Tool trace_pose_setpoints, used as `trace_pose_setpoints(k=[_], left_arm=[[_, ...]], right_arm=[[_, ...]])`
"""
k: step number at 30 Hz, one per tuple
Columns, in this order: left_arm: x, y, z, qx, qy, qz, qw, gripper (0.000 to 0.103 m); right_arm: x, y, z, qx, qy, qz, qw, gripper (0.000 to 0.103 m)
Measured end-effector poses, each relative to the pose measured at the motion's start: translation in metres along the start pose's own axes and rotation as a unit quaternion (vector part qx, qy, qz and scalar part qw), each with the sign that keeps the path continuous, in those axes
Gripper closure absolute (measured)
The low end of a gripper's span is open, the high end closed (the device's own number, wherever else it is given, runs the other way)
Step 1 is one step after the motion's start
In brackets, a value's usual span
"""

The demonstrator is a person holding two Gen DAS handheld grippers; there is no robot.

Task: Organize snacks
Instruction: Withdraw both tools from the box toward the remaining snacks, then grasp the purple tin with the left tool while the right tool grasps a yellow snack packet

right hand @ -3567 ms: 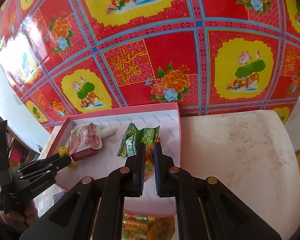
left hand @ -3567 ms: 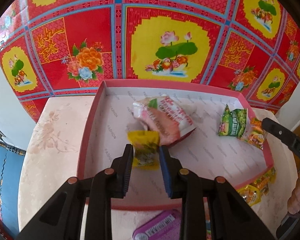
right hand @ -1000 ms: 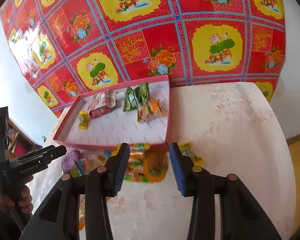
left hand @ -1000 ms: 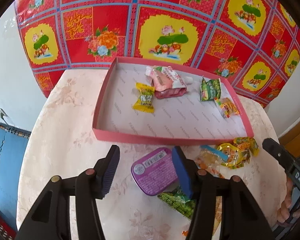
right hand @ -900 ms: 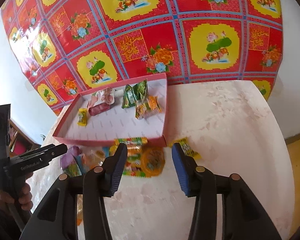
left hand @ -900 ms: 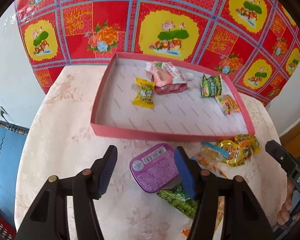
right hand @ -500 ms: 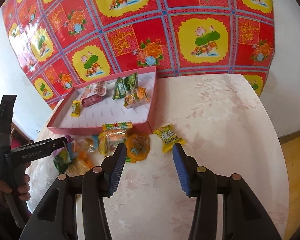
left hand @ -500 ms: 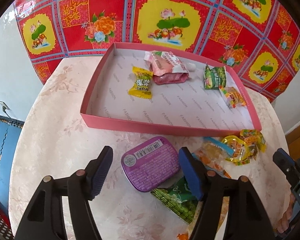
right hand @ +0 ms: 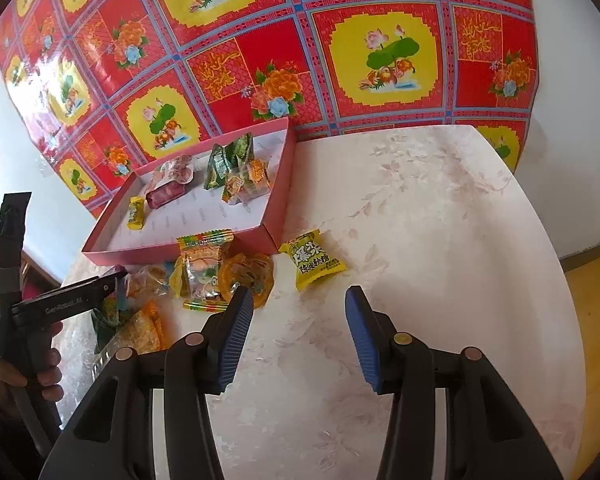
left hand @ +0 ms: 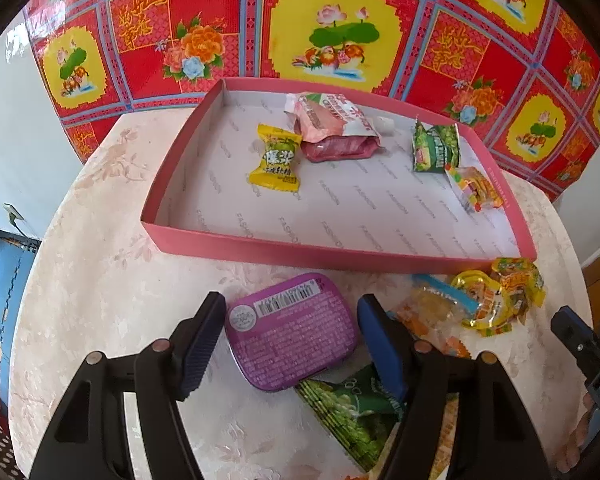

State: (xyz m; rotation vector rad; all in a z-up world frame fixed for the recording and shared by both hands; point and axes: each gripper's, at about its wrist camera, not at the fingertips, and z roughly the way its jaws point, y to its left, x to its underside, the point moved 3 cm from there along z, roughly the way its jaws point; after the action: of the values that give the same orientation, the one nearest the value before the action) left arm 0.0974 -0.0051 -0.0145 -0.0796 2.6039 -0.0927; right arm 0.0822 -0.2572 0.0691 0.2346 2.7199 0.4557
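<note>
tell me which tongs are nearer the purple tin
Left. The left tongs straddle the purple tin, open, one finger at each side. The right tongs are off to its right, open over bare table beyond the snack pile.

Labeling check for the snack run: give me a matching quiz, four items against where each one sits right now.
Items
1. purple tin
2. pink pouch
3. green packet
4. yellow candy

Places
A. in the pink tray, beside the orange-wrapped snack
B. on the table, just outside the tray's near right corner
C. on the table between the open left gripper's pads, untouched
D. in the tray near its back wall, next to another yellow candy

Pairs: 1-C, 2-D, 3-A, 4-B
</note>
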Motion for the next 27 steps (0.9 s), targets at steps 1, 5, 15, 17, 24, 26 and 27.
trace_pose_setpoints(k=[1, 5, 15, 17, 24, 26, 27], left_arm=[[0.0, 0.0, 0.0, -0.001, -0.001, 0.001, 1.0, 0.031], [0.0, 0.001, -0.001, 0.001, -0.005, -0.001, 1.0, 0.031], [-0.001, 0.007, -0.005, 0.009, -0.016, 0.007, 0.9998, 0.034], [-0.001, 0.009, -0.006, 0.007, -0.018, 0.009, 0.9998, 0.034], [-0.001, 0.009, -0.005, 0.002, -0.022, 0.023, 0.9995, 0.034], [-0.001, 0.008, -0.005, 0.001, -0.025, 0.023, 0.9994, 0.034], [-0.001, 0.009, -0.005, 0.002, -0.026, 0.023, 0.9994, 0.034]], right_arm=[[0.0, 0.0, 0.001, 0.001, 0.0, -0.001, 1.0, 0.054], [-0.003, -0.002, 0.004, 0.008, 0.002, -0.009, 1.0, 0.054], [-0.011, -0.002, 0.021, 0.018, 0.017, -0.029, 0.999, 0.054], [-0.012, 0.0, 0.026, 0.018, 0.02, -0.034, 0.999, 0.054], [-0.016, 0.008, 0.037, 0.031, 0.018, -0.049, 0.998, 0.055], [-0.016, 0.008, 0.038, 0.034, 0.015, -0.052, 0.998, 0.055], [-0.017, 0.008, 0.038, 0.036, 0.014, -0.053, 0.998, 0.055]])
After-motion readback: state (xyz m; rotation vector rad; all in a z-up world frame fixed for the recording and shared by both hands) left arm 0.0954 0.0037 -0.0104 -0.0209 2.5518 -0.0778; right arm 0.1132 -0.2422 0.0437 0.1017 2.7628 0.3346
